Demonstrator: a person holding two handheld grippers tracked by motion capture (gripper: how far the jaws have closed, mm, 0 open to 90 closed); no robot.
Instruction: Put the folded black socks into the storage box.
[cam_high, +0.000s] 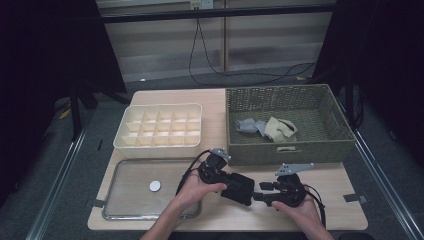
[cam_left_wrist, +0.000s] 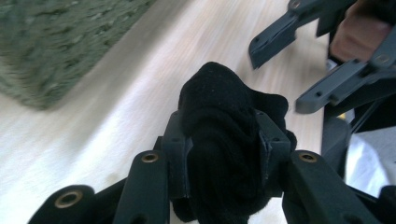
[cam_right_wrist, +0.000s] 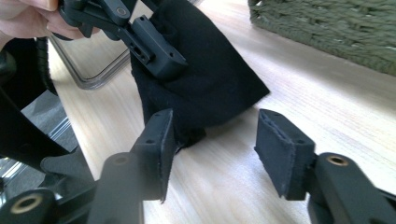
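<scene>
Black sock (cam_left_wrist: 219, 140) clamped, left gripper (cam_left_wrist: 224, 144)

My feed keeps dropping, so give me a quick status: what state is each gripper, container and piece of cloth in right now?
Left gripper: shut on the black sock.
Right gripper: open, jaws empty, by the sock's end.
Black sock: bunched, held over the table.
Wicker basket: holds a grey sock and a beige sock.
Divided organizer box: compartments look empty.
Clear tray: lying flat, a white disc on it.

The high view looked down and forward over the table (cam_high: 165, 95), while both gripper views sat low and close, facing each other across the same black cloth (cam_left_wrist: 224, 140).
</scene>
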